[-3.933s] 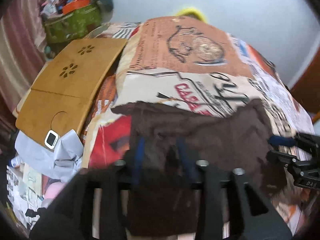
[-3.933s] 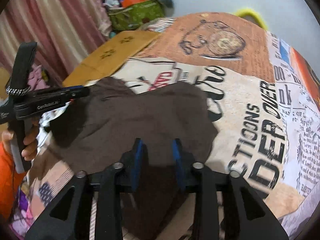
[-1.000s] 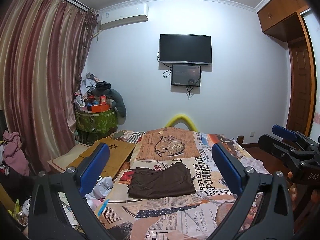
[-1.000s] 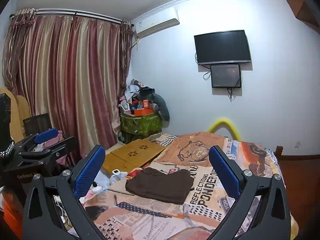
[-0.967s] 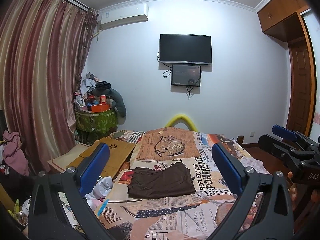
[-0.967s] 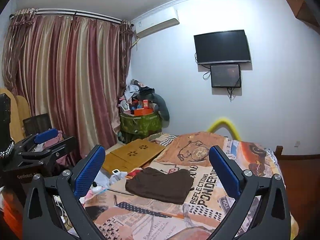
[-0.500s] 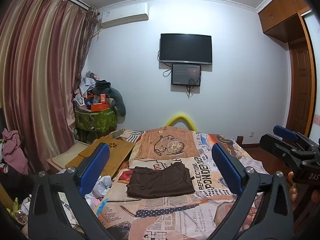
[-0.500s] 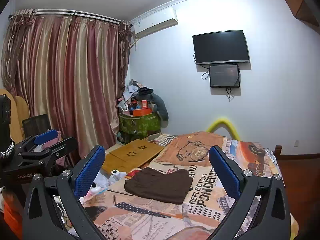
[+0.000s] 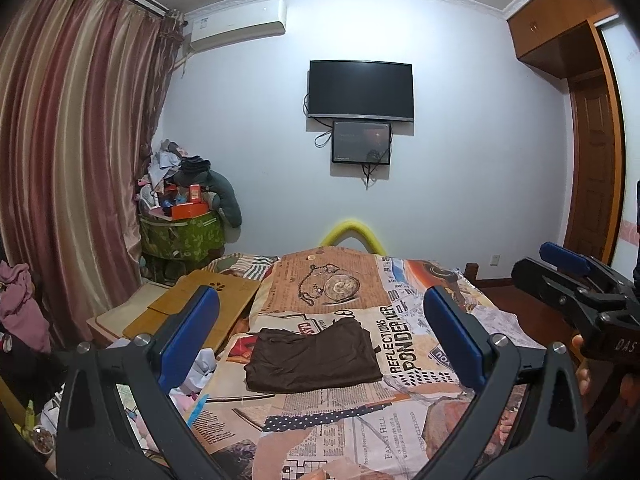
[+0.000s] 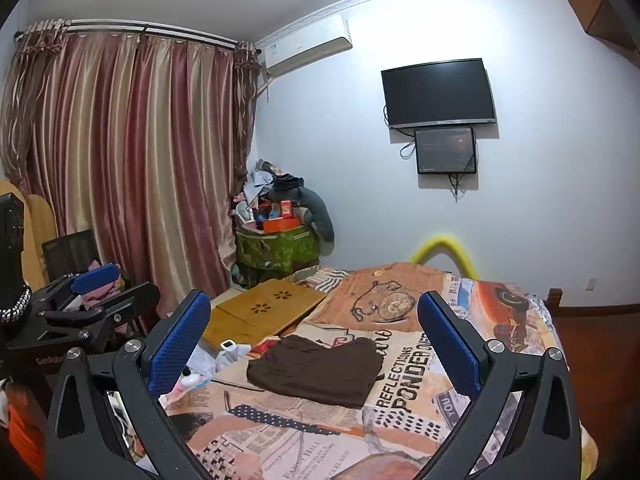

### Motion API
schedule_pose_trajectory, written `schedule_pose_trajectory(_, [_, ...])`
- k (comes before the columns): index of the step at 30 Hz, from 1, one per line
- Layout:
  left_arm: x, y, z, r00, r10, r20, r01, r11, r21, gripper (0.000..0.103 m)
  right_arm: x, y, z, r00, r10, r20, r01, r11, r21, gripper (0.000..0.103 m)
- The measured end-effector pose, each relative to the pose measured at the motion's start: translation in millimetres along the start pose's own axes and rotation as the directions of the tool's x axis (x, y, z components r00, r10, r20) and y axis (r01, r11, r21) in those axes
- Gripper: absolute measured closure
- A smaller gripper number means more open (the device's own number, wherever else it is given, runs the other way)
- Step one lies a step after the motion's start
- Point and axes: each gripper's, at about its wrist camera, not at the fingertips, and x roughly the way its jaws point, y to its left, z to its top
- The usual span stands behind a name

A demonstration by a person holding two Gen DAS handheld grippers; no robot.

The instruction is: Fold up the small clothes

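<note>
Bed with patchwork newsprint-pattern cover (image 9: 344, 424) fills the lower half of both wrist views. Striped maroon-and-gold curtains (image 10: 120, 168) hang on the left, and a black wall-mounted television (image 9: 360, 89) is on the far wall.

Flat wooden lap board with flower cut-outs (image 10: 264, 309) lies along the bed's left side, apart from the garment.

Dark brown small garment (image 9: 312, 355) now lies as a compact, roughly rectangular folded packet in the middle of the cover, beside the "REFLECTIONS PONDER OVER" print. Nothing touches it.

Change: seconds ago both grippers were low over the brown cloth, pads close together on it. Since then both have released and pulled well back and up, so the whole room shows.

Left gripper (image 9: 320, 338): blue pads spread wide, holding nothing. Right gripper (image 10: 316, 344): the same, jaws wide apart and empty.

Judgement: this piece looks folded and set down. The fold reads as complete, and the next step is likely fetching another garment.
</note>
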Motion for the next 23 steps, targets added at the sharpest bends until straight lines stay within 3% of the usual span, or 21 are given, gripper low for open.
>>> schedule_pose_trajectory(23, [-1.5, 0.8, 1.9, 1.000, -0.024, -0.007, 0.024, 1.000, -0.008, 0.000, 4.5, 1.9, -2.4, 1.000, -0.009, -0.011, 0.009, 1.000, 0.022, 0.000])
